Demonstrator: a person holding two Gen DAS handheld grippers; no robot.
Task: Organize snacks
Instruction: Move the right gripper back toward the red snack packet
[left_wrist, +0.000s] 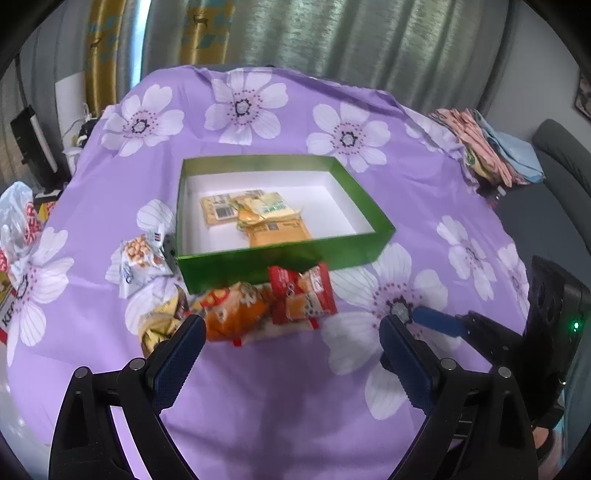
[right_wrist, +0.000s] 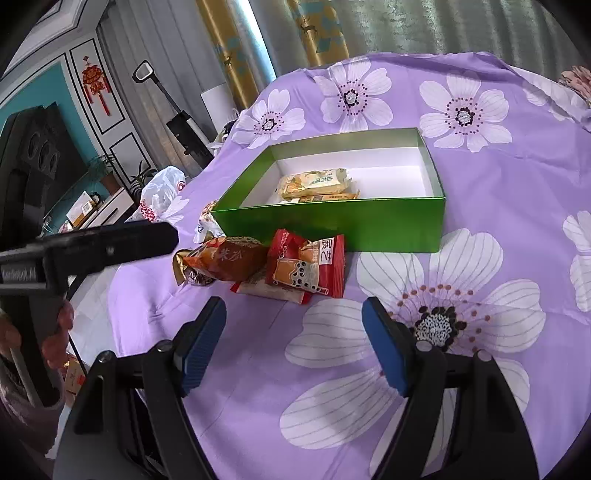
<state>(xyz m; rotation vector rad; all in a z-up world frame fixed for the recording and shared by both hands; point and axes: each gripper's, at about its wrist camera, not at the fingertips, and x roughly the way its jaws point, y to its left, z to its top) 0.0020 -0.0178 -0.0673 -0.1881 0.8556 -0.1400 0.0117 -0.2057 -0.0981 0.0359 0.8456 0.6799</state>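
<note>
Both grippers hang low over the near part of the table, and each has its blue-padded fingers spread wide with nothing between them. Under the left gripper (left_wrist: 291, 325) and the right gripper (right_wrist: 293, 310) lies a purple cloth (right_wrist: 498, 192) with big white flowers; it covers the whole table and is a little wrinkled at the far edge.

In the middle of the cloth stands a green box (right_wrist: 369, 221), without lid and white inside. Some yellow snack packets (left_wrist: 255, 214) lie in its left half, and the right half shows bare white bottom. Just before the near wall of the box is a small heap: a red packet (right_wrist: 308, 264) on top, an orange packet (right_wrist: 225, 260) touching it on the left, and a gold wrapper (left_wrist: 159, 325) further left. A white packet with a nut picture (left_wrist: 142, 260) lies at the left near corner of the box.

On the near side between the grippers and the heap the cloth is bare, and also to the right of the box. At the right far edge sits a pile of folded fabric (left_wrist: 491, 147). At the left edge rests a white plastic bag (right_wrist: 162, 195). Behind the table hang grey-green curtains (left_wrist: 369, 37) with gold panels, and the left of the room has a teal wall with a red hanging ornament (right_wrist: 95, 86).
</note>
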